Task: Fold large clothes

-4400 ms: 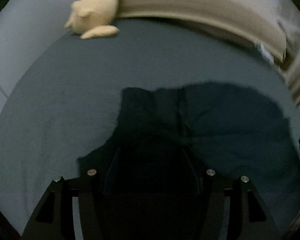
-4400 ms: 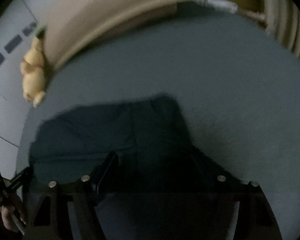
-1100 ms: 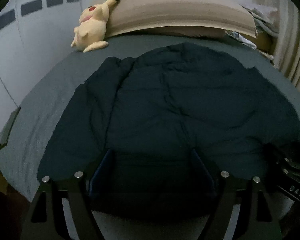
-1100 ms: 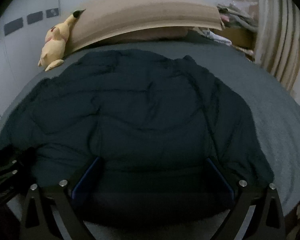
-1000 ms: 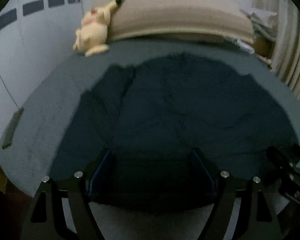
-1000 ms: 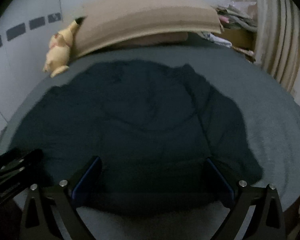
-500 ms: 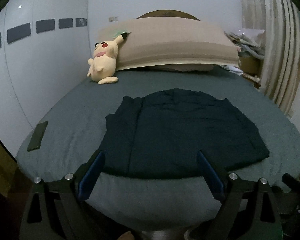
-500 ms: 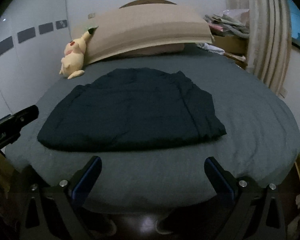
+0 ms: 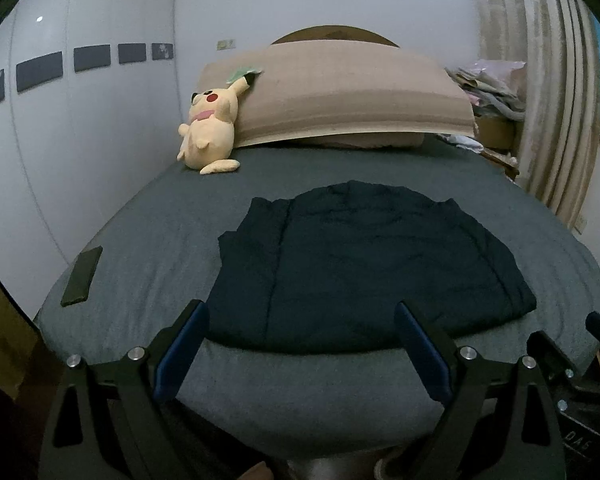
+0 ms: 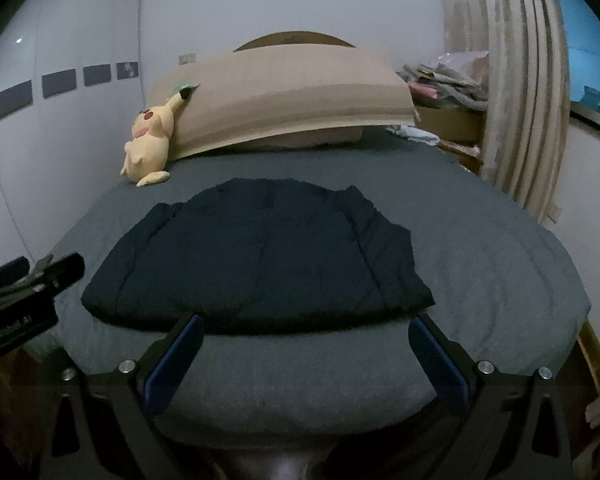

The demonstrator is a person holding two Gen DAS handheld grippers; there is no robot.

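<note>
on the grey bed (image 9: 148, 232), a folded dark jacket (image 9: 364, 264) is laid flat; the left gripper (image 9: 300, 344) and right gripper (image 10: 306, 354) are held spread, empty.

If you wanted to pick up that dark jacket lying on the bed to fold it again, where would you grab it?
Probably by the dark jacket's near hem, one gripper at each near corner, coming in low from the foot of the bed. It lies flat and wide, with that edge closest and thick enough to pinch. Both the left gripper and the right gripper stand open and empty.
</note>
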